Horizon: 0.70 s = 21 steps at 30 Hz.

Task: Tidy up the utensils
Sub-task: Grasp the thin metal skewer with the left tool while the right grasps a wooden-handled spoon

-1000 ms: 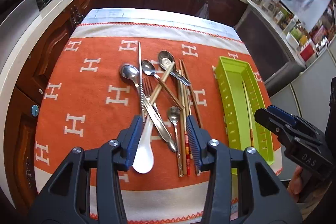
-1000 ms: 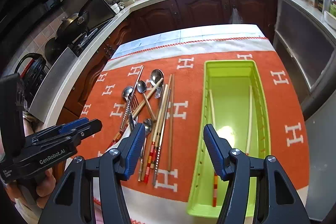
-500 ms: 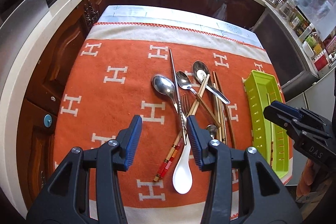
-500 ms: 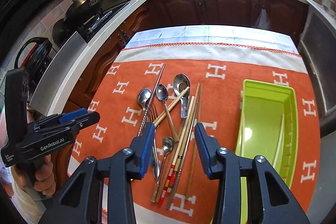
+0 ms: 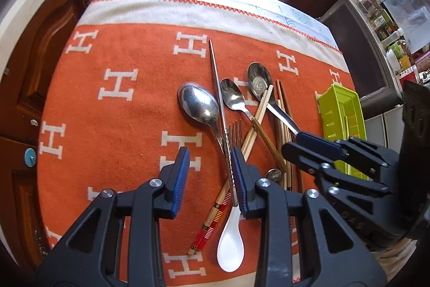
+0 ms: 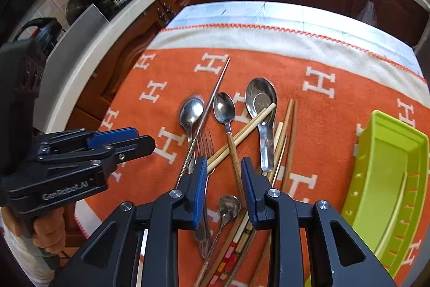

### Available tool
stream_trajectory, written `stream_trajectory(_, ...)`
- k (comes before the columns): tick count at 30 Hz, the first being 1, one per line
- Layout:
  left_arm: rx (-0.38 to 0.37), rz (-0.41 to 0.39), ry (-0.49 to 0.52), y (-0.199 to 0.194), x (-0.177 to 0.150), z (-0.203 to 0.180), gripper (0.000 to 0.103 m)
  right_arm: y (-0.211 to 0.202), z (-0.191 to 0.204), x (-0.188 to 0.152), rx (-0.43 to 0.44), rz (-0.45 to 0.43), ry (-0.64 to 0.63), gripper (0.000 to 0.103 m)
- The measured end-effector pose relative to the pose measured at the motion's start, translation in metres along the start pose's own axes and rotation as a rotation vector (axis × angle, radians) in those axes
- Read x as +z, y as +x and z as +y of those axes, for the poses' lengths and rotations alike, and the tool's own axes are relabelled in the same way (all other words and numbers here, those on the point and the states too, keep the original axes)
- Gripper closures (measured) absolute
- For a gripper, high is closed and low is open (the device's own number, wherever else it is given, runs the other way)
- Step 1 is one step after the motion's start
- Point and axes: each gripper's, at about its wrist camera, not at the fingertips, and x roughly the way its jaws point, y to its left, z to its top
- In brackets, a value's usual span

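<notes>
My left gripper hangs steeply over the orange cloth. Its jaws are closing, a gap open between the blue pads, nothing between them but bare cloth; the right pad sits just beside the twisted metal rod, and I cannot tell if it touches it.

My right gripper is also closing, pads apart. Through the gap I see the wooden-handled spoon and the bowl of a small metal spoon lower down; neither looks pinched.

The utensil pile lies mid-cloth. In the left view: large metal spoon at 12 o'clock of the left gripper, fork just right of the rod, pale chopsticks crossing at 1 o'clock, white ceramic spoon at 5 o'clock beside the red-banded chopstick ends. A wide metal soup spoon sits at 1 o'clock of the right gripper.

Green tray at 3 o'clock of the right gripper, at the cloth's right edge, with one pale stick inside.

A hand grips the left tool's handle at 8 o'clock in the right view.
</notes>
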Motion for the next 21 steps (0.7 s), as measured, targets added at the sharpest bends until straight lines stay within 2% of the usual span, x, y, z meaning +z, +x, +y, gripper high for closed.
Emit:
stream_trajectory(4,-0.023,0.024,-0.018,0.012,0.001,0.007,0.075,0.028,0.001,0.005,-0.016,0.024,-0.014,0.077)
stream_trajectory(11,-0.021,-0.008,-0.002,0.012,0.019,0.007,0.075,0.058,0.002,0.010,-0.057,0.051,-0.043,0.083)
stream_trajectory(14,-0.010,-0.023,0.008,0.014,0.034,0.005,0.075,0.061,0.003,0.011,-0.048,0.041,-0.058,0.090)
stream_trajectory(15,-0.009,-0.025,0.011,0.017,0.040,0.003,0.075,0.060,0.004,0.010,-0.049,0.036,-0.065,0.095)
stream_trajectory(18,0.005,-0.032,0.020,0.024,0.056,-0.002,0.075,0.057,0.007,0.008,-0.080,0.011,-0.077,0.096)
stream_trajectory(21,0.015,-0.032,0.028,0.033,0.068,-0.007,0.075,0.043,-0.001,0.006,-0.055,-0.035,-0.020,0.096)
